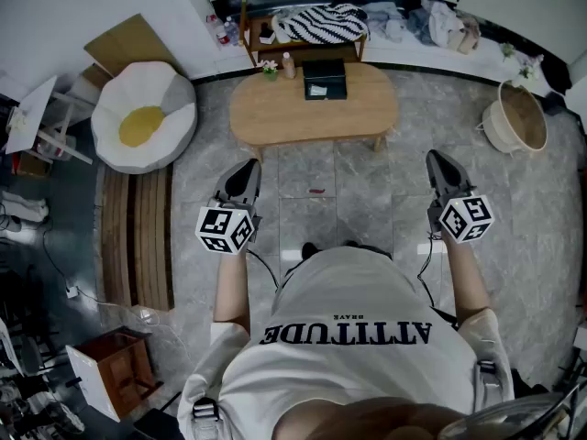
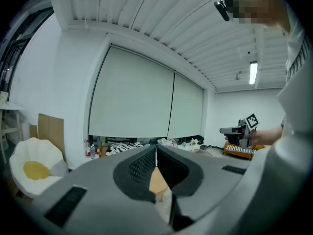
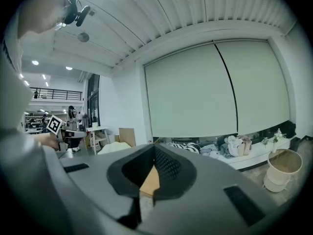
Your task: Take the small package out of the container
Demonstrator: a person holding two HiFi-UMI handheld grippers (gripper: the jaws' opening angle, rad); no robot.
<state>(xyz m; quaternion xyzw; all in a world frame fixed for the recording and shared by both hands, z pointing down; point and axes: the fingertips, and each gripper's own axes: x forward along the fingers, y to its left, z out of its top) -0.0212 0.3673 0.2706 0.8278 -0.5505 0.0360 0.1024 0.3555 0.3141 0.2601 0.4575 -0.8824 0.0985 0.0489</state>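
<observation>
In front of the oval wooden table (image 1: 312,113) we stand on a grey tiled floor (image 1: 303,236), with the left gripper (image 1: 245,174) and the right gripper (image 1: 440,165) held short of the table and apart from everything on it.

Only the head view shows the table top. The dark container (image 1: 325,73) stands toward the table's far edge. A pale shape in it appears to be the small package (image 1: 318,89), though it is too small to be sure. A small bottle (image 1: 288,65) and a small plant (image 1: 269,67) stand just left of the container.

Only the gripper views show the jaws closely. Each pair is pressed together at the tips and holds nothing. A sliver of the table shows through the gap lower down.

Those views also show white walls, pale roller blinds (image 3: 215,92) and a ribbed ceiling (image 2: 161,13).

- **Beyond the table:** a low shelf carries a striped cloth (image 1: 323,23).
- **Left of the table:** an egg-shaped cushion (image 1: 144,117) lies on the floor.
- **Right of the table:** a woven basket (image 1: 516,117) stands on the floor.
- **Between us and the table:** a small red scrap (image 1: 316,191) lies on the tiles.
</observation>
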